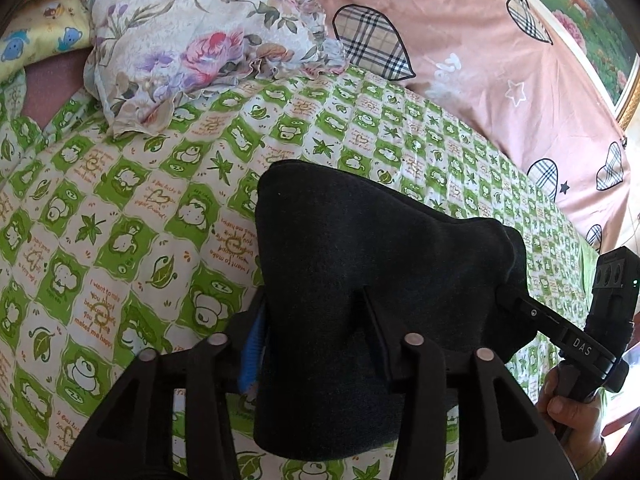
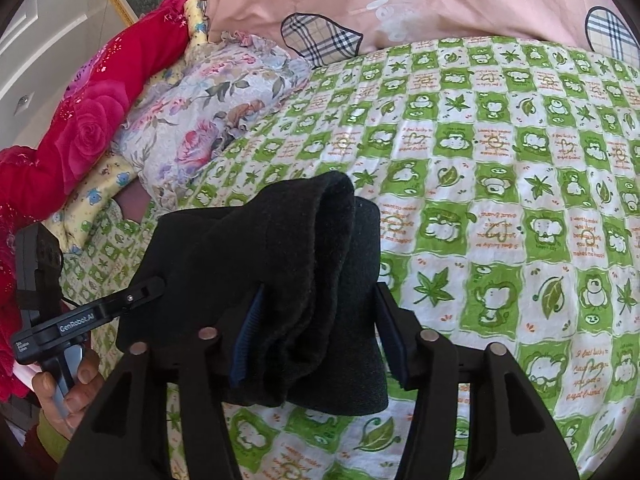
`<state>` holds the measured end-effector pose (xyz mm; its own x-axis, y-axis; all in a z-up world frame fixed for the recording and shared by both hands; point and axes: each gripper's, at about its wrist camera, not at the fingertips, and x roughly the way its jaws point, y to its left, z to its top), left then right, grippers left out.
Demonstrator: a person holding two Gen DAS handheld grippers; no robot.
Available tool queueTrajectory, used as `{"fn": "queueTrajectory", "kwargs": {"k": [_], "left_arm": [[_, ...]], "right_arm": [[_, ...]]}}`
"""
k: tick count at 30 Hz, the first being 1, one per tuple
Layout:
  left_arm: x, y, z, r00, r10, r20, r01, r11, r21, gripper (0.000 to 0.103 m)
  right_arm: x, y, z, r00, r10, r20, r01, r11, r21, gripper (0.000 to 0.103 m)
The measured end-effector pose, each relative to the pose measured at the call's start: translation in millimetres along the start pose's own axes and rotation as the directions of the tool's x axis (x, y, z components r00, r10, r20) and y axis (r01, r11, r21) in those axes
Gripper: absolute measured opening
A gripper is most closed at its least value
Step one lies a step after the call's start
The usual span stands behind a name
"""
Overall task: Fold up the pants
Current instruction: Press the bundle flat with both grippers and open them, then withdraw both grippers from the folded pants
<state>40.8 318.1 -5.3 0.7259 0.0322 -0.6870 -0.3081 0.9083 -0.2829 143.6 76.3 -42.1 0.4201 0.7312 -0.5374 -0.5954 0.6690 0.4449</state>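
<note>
The black pants (image 1: 340,240) lie as a thick folded bundle on the green checked sheet (image 1: 120,208). My left gripper (image 1: 313,292) straddles the near part of the bundle, jaws apart, cloth between them; the blue left pad (image 1: 250,352) shows beside the fabric. In the right wrist view the pants (image 2: 280,232) show stacked layers, and my right gripper (image 2: 320,286) stands open around them, its pads at the cloth's sides. Each view shows the other gripper at the bundle's edge: the right gripper (image 1: 504,294), held by a hand (image 1: 568,404), and the left gripper (image 2: 154,284).
A floral pillow (image 1: 192,40) lies at the bed's far left, with a pink quilt (image 1: 460,40) bearing plaid hearts along the far side. A red rose blanket (image 2: 92,112) is bunched beyond the pillow. A framed picture (image 1: 580,8) hangs behind.
</note>
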Motion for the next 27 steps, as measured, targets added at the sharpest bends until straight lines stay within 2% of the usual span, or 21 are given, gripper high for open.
{"fn": "queueTrajectory", "kwargs": {"k": [6,14,16,23,25,27], "left_arm": [[-7,0,-6,1.000,0.027,0.006,-0.027,1.000,0.008,0.064],[-20,3,-20,0.999,0.033,0.022,-0.033,0.999,-0.009,0.078],[-24,1,-25,0.999,0.036,0.025,-0.036,0.999,0.002,0.078],[-36,-7,-44,0.997,0.065,0.033,-0.067,0.996,0.056,0.080],[-40,-10,-50,0.997,0.072,0.040,-0.074,0.995,0.066,0.082],[-44,-13,-54,0.996,0.078,0.044,-0.081,0.994,0.077,0.082]], "right_arm": [[-8,-5,-2,1.000,-0.002,0.017,0.002,1.000,0.028,0.063],[-25,4,-13,0.999,0.012,0.045,-0.012,1.000,-0.008,0.073],[-30,9,-16,0.998,0.005,0.057,-0.003,1.000,-0.030,0.080],[-39,30,-32,0.998,-0.002,0.055,0.008,0.994,-0.107,0.081],[-39,37,-38,0.999,-0.014,0.050,0.021,0.990,-0.138,0.087],[-41,43,-45,0.998,-0.021,0.051,0.030,0.986,-0.166,0.088]]}}
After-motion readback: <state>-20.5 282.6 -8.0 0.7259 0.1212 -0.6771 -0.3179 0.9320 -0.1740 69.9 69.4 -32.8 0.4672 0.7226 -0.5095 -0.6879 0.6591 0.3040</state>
